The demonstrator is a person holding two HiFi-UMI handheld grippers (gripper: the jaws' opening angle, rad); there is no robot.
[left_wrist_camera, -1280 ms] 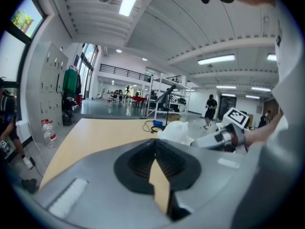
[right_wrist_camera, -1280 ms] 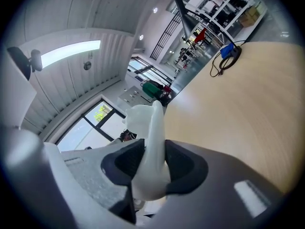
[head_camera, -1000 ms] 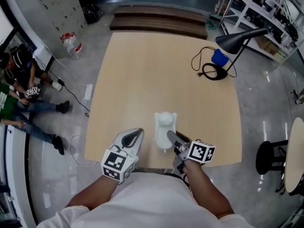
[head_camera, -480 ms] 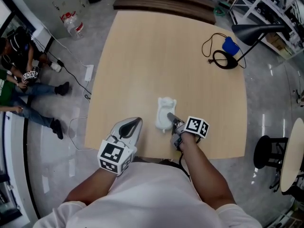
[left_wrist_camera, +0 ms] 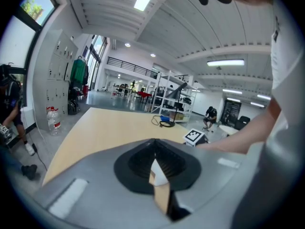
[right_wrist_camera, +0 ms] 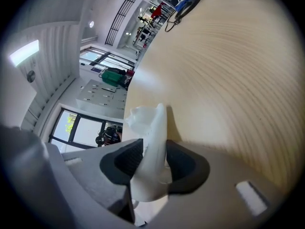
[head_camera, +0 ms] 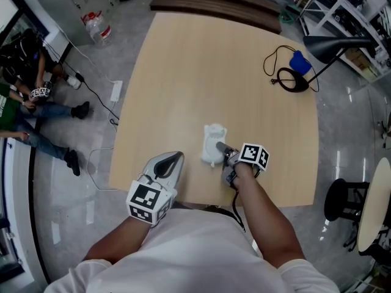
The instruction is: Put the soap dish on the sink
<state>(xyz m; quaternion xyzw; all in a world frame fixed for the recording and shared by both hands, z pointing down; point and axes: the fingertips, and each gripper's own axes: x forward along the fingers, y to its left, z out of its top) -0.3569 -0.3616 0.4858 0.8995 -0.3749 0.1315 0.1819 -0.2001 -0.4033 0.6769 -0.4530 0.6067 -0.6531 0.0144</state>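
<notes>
Head view, steeply down: a person in a white top holds a claw tool in each hand at the near edge of a pale wooden table (head_camera: 214, 66). The left gripper (head_camera: 174, 160) hangs over the near-left edge, its jaws together with nothing between them. Just to its right, the right gripper (head_camera: 221, 148) points down and away at the white soap dish (head_camera: 212, 140), which rests on the tabletop close to the near edge. That gripper's jaws have just been opening, yet the right gripper view shows the dish's thin rim standing between the two black pads, with both pads against it. A round black stool (head_camera: 342, 203) stands on the grey floor off the table's right side. On the floor to the left lie a white power strip (head_camera: 116, 89) and its cables, with seated people (head_camera: 24, 96) beside them. At the table's far right corner a black desk lamp (head_camera: 339, 44) leans over the edge, its cord looped near a small blue object (head_camera: 300, 61). Farther off, a water bottle (head_camera: 99, 26) stands on the floor at far left, and dark wooden boards (head_camera: 214, 5) lie beyond the table's far end.
</notes>
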